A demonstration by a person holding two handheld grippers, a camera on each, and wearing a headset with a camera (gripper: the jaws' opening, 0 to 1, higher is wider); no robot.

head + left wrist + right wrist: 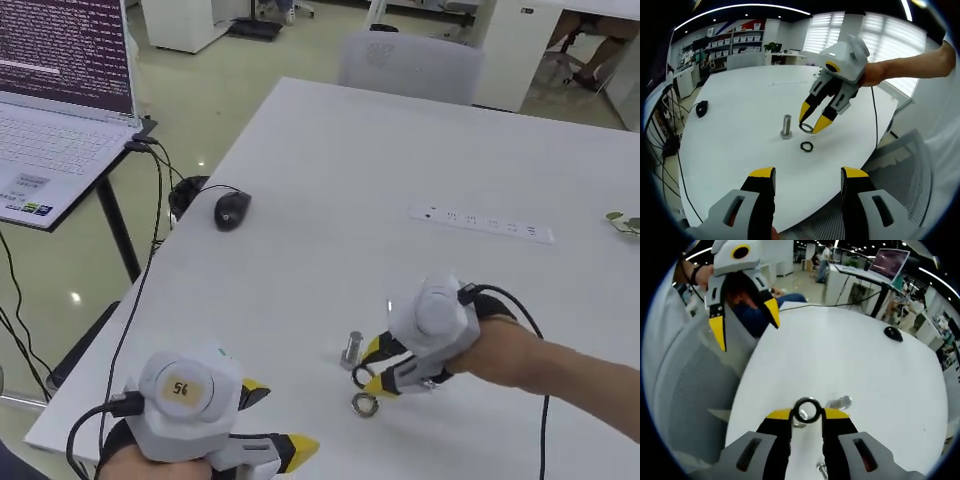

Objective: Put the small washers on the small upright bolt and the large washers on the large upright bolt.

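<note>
The right hand-held gripper (807, 416) is clamped on a washer (807, 409). The bolt (786, 126) stands upright just beside its tips. A second washer (806, 146) lies on the surface (740, 145) beneath them. The left hand-held gripper (807, 181) hovers well apart, jaws open wide.

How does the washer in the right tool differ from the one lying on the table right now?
The held washer is clamped between the jaws of the right tool; the loose washer rests on the table with nothing touching it. The held washer stands on edge; the loose washer lies flat. Both are metal rings near the bolt, and neither is on it. I cannot tell which is larger.
</note>
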